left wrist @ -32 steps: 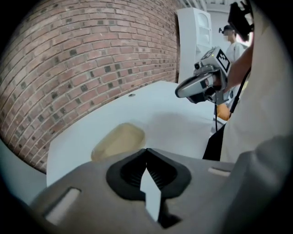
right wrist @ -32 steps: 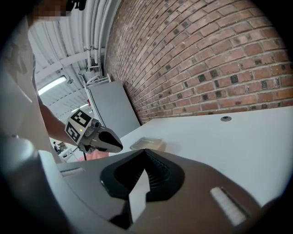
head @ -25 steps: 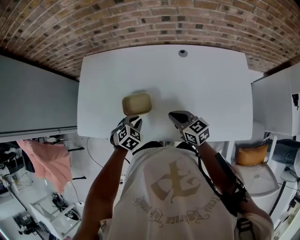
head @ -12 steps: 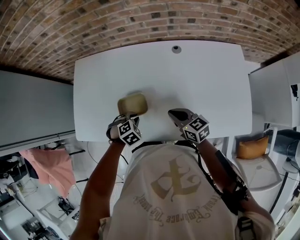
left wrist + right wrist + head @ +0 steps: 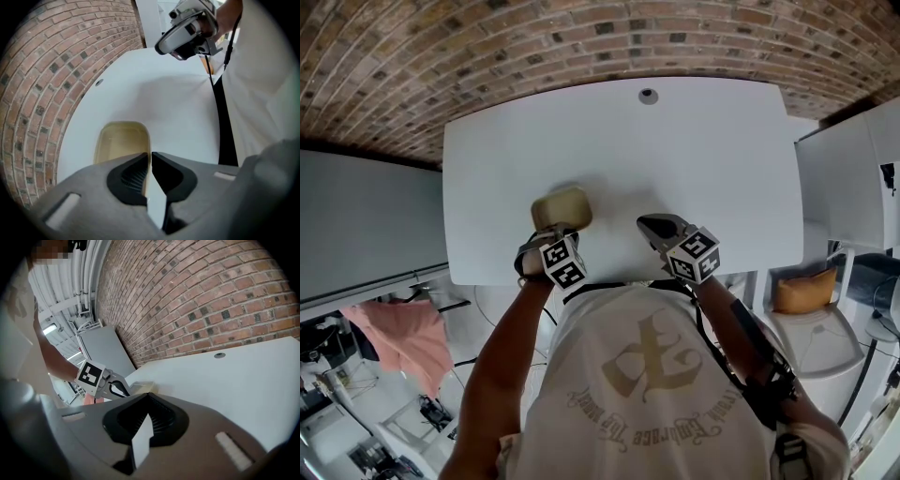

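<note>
At the near rim of the tan tray [image 5: 562, 208], the left gripper [image 5: 150, 157] is clenched to a thin slit. Whether it nips that rim cannot be told. To the right of the tray and apart from it, the right gripper [image 5: 149, 398] hangs with jaws pressed together on nothing. The tray lies on the white table [image 5: 722, 159] by its front edge. Well beyond the tray sits a cable grommet [image 5: 648, 95], then the brick wall [image 5: 487, 47].
</note>
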### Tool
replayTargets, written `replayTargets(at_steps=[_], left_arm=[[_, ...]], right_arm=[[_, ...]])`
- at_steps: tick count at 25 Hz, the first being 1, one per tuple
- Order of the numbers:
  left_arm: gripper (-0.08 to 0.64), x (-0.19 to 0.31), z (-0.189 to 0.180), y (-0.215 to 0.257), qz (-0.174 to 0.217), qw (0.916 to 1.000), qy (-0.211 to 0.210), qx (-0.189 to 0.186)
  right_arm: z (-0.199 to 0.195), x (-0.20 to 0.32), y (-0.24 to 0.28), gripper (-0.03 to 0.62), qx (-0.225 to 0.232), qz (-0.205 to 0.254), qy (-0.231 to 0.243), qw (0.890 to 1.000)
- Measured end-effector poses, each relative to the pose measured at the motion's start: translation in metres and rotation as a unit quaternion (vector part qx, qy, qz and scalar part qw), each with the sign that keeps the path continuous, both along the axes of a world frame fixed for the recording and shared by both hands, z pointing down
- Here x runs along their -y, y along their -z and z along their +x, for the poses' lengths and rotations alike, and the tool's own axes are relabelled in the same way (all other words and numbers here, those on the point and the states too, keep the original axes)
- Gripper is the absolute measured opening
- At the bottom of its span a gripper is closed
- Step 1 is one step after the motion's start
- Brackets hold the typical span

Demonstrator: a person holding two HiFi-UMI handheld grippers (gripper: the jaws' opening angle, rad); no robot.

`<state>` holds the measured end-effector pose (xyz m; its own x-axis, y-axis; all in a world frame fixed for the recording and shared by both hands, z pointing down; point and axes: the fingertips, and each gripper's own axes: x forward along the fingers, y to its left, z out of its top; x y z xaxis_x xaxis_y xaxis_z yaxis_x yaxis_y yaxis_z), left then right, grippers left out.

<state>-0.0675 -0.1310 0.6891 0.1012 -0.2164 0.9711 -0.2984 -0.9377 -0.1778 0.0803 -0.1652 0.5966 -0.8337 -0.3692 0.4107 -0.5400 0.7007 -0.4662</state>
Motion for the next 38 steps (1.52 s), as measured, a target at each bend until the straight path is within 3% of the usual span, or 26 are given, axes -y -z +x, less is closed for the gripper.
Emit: replayTargets(at_steps=[6,16,24,38], left_arm=[[0.023,0.003,-0.002,0.005,0.016,0.9999,0.003,0.003],[0.021,0.003,0.001,0.04,0.062,0.9956,0.05,-0.049],[0.021,-0.017,-0.005,0.066,0.094,0.9855,0.113,-0.084],[0.021,-0.088,-0.043,0.081,0.115,0.9553,0.245,-0.118]], right_arm=[[0.0,-0.001,0.001,0.008,0.001,0.001,-0.003,1.0],[-0.005,-0.009,0.005,0.008,0.001,0.007,0.008,1.0],[-0.011,-0.017,0.01,0.008,0.0,0.016,0.03,0.999],[-0.024,-0.034,0.015,0.008,-0.009,0.027,0.071,0.997]])
